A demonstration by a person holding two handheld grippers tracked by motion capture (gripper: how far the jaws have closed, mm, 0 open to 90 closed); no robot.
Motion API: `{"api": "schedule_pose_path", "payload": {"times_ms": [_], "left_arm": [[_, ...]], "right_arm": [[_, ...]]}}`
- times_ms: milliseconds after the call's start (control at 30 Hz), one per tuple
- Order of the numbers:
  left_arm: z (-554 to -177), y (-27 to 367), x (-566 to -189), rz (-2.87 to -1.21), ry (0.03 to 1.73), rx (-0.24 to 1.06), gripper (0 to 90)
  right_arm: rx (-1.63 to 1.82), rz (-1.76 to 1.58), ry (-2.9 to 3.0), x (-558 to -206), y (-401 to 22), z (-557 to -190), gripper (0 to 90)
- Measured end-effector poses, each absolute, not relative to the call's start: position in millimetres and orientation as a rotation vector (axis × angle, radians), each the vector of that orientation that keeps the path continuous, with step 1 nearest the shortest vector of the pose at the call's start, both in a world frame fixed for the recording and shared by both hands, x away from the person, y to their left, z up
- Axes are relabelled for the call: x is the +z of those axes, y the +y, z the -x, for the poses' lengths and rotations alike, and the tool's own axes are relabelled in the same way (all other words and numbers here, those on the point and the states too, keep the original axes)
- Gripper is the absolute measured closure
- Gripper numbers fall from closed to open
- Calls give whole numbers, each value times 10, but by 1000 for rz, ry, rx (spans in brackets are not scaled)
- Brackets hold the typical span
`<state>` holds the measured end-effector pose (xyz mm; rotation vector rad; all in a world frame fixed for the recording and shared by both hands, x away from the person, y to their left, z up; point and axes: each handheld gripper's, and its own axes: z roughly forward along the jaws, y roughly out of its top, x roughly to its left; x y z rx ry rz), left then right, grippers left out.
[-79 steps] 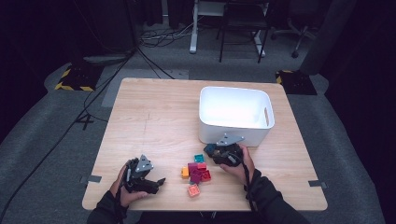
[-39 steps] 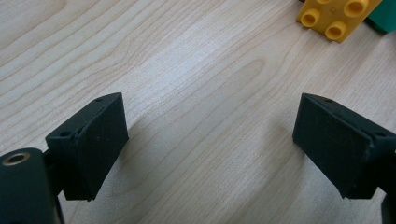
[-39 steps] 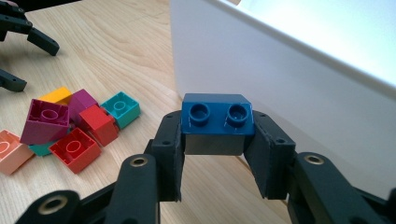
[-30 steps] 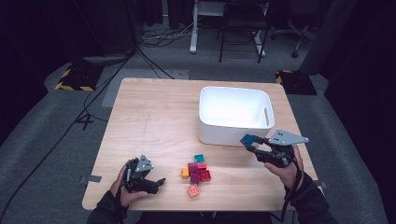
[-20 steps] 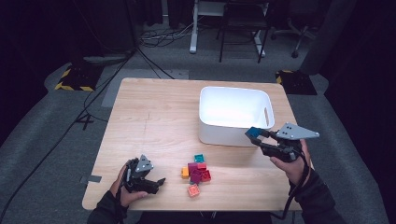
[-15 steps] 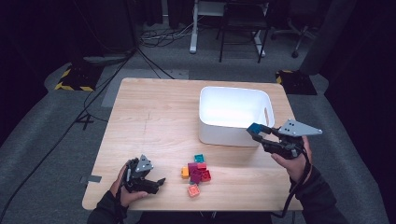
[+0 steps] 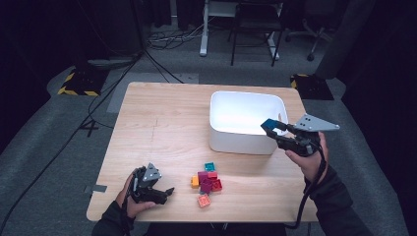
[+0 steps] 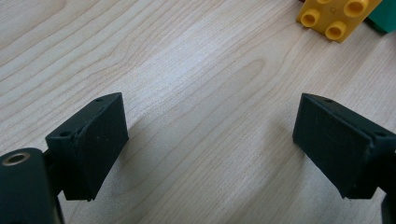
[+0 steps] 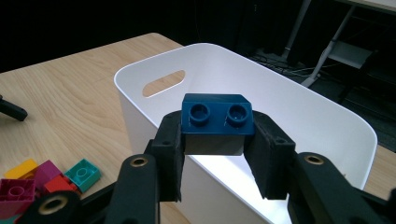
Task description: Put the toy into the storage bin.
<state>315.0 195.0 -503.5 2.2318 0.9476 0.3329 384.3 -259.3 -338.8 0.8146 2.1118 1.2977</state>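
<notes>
While right gripper (image 9: 215, 154) clamps the blue brick (image 9: 217, 116) at centre frame over the tub rim (image 9: 140, 70), early release bounces it out; left gripper (image 8: 210, 144) open, empty

Desk legs (image 7: 203, 29) and office chair (image 7: 255, 24) behind.

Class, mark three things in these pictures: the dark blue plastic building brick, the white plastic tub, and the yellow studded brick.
Dark blue plastic building brick (image 9: 217, 119): right gripper view, on its studded top face.
White plastic tub (image 7: 236, 142): high view, on its near outer wall.
Yellow studded brick (image 8: 337, 16): left gripper view, on its top between the studs.
</notes>
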Motion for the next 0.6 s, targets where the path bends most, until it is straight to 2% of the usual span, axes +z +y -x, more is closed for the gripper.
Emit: {"api": "schedule_pose_path", "payload": {"times_ms": [600], "left_arm": [[-3150, 1950, -5035, -2232, 947, 333, 105]], "right_arm": [[1238, -891, 2109, -3430, -2530, -4141, 593]]}}
